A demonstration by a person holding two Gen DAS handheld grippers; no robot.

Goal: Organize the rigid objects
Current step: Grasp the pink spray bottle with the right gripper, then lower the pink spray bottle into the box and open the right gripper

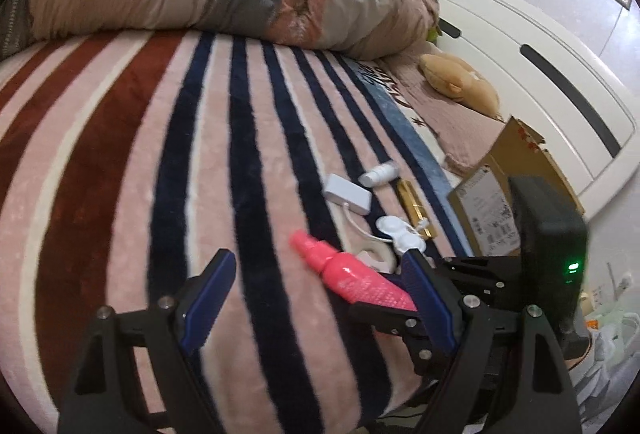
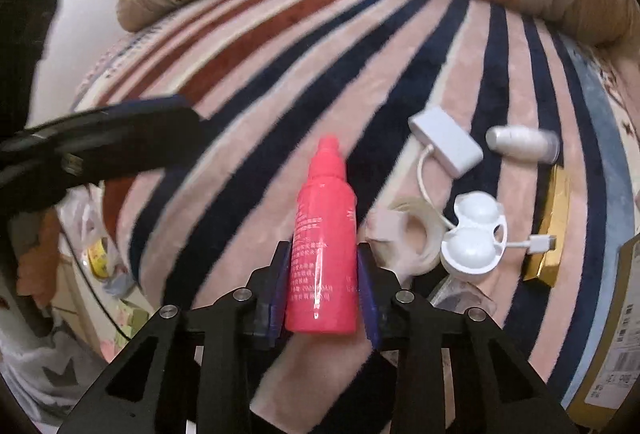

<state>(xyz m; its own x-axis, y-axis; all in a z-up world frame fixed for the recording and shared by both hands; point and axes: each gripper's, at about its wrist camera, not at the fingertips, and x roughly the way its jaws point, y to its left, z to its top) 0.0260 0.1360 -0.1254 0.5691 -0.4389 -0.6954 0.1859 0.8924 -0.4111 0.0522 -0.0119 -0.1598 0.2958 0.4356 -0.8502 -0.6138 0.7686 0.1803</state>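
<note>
Our right tongs (image 2: pixel 322 286) clamp the pink bottle (image 2: pixel 326 234) – low over the striped blanket (image 2: pixel 240 82). Our left tongs (image 1: pixel 316 298) gape wide, empty.

The cardboard box (image 2: pixel 616 334) is cut off at the right edge.

The right hand-held gripper (image 2: pixel 323 286) points steeply downward, its blue pads pressed against both sides of what it holds. The left hand-held gripper (image 1: pixel 316 298) tilts downward, jaws spread wide and empty.
</note>
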